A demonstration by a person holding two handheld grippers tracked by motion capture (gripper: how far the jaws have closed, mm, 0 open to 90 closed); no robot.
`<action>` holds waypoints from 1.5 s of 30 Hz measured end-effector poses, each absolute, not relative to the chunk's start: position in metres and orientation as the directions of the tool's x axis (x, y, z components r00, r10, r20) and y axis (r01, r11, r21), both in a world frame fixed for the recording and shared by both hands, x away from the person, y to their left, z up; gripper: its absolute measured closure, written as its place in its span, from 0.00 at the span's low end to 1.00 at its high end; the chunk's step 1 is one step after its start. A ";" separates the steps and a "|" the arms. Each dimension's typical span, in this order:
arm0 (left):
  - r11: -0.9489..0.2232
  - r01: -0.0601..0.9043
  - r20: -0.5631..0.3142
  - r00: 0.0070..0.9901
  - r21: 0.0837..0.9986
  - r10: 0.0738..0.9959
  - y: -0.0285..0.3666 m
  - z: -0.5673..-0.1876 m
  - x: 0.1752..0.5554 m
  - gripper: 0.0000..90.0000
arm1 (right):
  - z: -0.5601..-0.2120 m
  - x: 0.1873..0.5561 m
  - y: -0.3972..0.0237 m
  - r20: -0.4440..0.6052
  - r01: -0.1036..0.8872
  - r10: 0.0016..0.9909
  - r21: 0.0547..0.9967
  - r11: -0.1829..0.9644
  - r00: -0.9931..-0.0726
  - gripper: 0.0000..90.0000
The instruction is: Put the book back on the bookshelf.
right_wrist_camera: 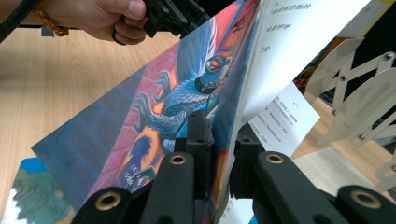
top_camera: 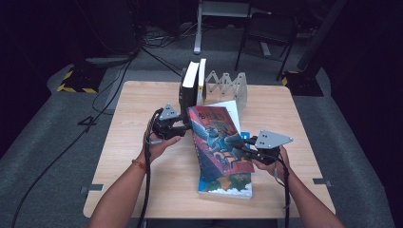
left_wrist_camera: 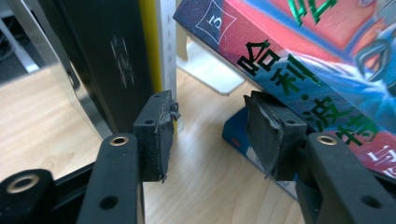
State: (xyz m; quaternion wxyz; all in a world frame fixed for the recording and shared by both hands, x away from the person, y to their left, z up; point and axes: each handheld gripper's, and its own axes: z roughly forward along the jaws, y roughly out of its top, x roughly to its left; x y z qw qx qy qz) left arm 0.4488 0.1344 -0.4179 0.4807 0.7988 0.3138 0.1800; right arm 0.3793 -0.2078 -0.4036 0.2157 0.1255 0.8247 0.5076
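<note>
Red book (top_camera: 216,140), frame centre: tilted up off blue book (top_camera: 227,184); right gripper (top_camera: 248,148) clamps its cover. Left gripper (top_camera: 184,126) released, beside spine. Shelving in rack (top_camera: 228,85) pending.

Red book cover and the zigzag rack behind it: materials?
Red book cover: looks like glossy printed card; it bends where the right tool pinches it, and sheen shows. Zigzag rack: likely thin pale metal strips, riveted at the crossings; coated plastic can't be ruled out.
</note>
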 end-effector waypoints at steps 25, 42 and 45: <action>-0.236 0.232 -0.028 0.767 0.944 0.641 0.124 -0.385 0.445 0.69 | -0.403 0.363 -0.220 -0.290 -0.107 0.432 0.910 0.400 -0.854 0.89; -0.260 0.118 0.069 0.787 0.958 0.614 0.107 -0.353 0.387 0.62 | -0.420 0.320 -0.239 -0.314 -0.114 0.464 0.906 0.409 -0.828 0.93; -0.255 0.116 0.066 0.791 0.960 0.609 0.113 -0.355 0.382 0.59 | -0.419 0.306 -0.234 -0.390 -0.179 0.434 0.875 0.450 -0.812 0.94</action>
